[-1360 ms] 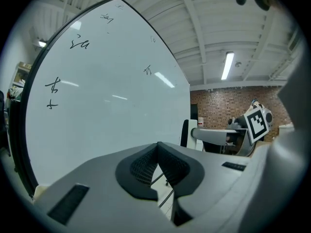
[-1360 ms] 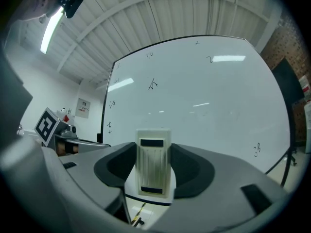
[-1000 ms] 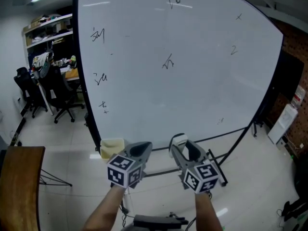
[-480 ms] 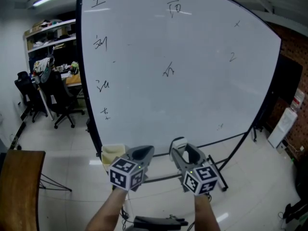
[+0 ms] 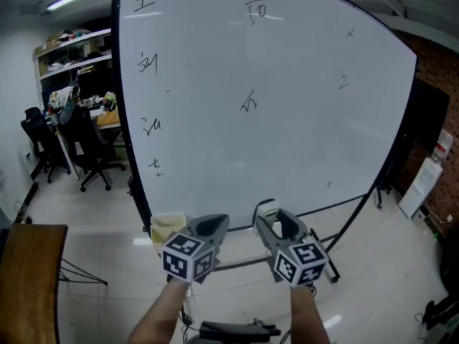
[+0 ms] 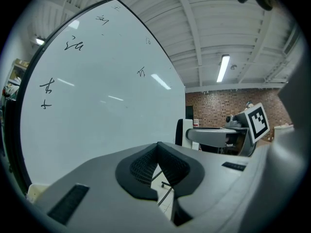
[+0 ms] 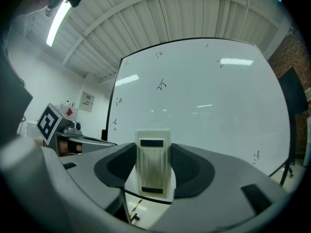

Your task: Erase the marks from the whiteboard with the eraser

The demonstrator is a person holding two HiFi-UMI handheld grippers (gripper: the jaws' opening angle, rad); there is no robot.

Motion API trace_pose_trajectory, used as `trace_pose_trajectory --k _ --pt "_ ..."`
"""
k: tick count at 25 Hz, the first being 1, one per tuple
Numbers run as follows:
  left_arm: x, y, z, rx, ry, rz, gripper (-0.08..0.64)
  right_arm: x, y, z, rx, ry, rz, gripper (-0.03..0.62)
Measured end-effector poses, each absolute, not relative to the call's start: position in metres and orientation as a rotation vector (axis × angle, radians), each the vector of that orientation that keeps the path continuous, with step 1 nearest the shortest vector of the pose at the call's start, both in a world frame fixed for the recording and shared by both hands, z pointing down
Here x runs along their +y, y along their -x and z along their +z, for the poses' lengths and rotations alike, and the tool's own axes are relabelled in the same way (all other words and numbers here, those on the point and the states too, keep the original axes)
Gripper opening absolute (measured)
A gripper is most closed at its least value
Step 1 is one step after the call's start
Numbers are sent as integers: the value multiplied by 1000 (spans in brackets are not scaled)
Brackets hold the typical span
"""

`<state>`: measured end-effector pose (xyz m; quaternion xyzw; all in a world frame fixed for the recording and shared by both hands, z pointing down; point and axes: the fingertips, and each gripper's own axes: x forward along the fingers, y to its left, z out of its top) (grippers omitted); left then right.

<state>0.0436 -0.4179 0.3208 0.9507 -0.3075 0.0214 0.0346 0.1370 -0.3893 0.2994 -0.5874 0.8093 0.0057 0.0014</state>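
Observation:
A large whiteboard (image 5: 272,120) stands upright ahead of me, with several small dark marks: a column down its left side (image 5: 150,126), one near the middle (image 5: 249,103) and a few at the top and right (image 5: 343,82). My right gripper (image 5: 267,212) is shut on a cream whiteboard eraser (image 7: 154,163), held upright between the jaws below the board's lower edge. My left gripper (image 5: 209,226) is beside it, jaws shut with nothing between them (image 6: 158,166). Both grippers hang short of the board.
The board rests on a black frame with legs (image 5: 351,213) on a glossy white floor. Office chairs (image 5: 90,138) and cluttered shelves (image 5: 75,49) stand at the left. A wooden tabletop (image 5: 29,278) is at lower left. A brick wall (image 5: 437,92) is at the right.
The view has shifted a little, so the board sits slightly lower and to the right. Both grippers stay in nearly the same place, the eraser still held.

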Motion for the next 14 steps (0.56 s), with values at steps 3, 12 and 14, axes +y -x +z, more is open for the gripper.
trace_pose_trajectory --k 3,12,14 --pt "-417 -44 321 -945 -2924 69 3 -389 -137 299 2544 1842 17 229" --pt "-415 -46 320 -945 -2930 84 3 -388 -134 301 2563 1828 12 229" --pt "-414 -46 320 -944 -2930 87 3 -388 -134 301 2567 1828 11 229"
